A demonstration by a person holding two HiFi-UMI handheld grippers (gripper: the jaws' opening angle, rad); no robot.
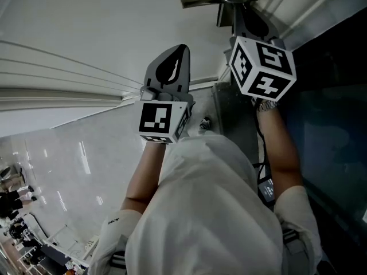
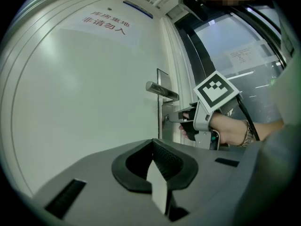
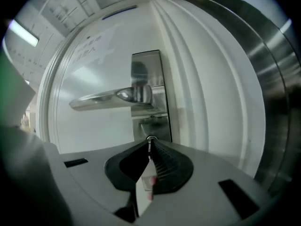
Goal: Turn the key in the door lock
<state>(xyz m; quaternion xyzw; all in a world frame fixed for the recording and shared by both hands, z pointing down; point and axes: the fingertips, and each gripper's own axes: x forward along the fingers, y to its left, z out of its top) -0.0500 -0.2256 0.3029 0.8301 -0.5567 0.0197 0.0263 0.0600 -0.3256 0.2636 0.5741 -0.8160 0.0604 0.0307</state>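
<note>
Seemingly mid-turn: the right gripper [image 3: 149, 149] pinches the key [image 3: 150, 139], seated in the lock plate [image 3: 151, 121] just beyond its fingertips; the left gripper [image 2: 153, 149] has its jaws together, empty.

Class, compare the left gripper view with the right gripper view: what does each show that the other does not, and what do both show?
Only the left gripper view: the right gripper seen from the side, its tips at the lock below the handle, the hand holding it, a red-lettered sign high on the door, and glass panels to the right. Only the right gripper view: the key pinched between that gripper's closed jaws, close to the lock. Both: the white door, its lever handle and the metal lock plate.
</note>
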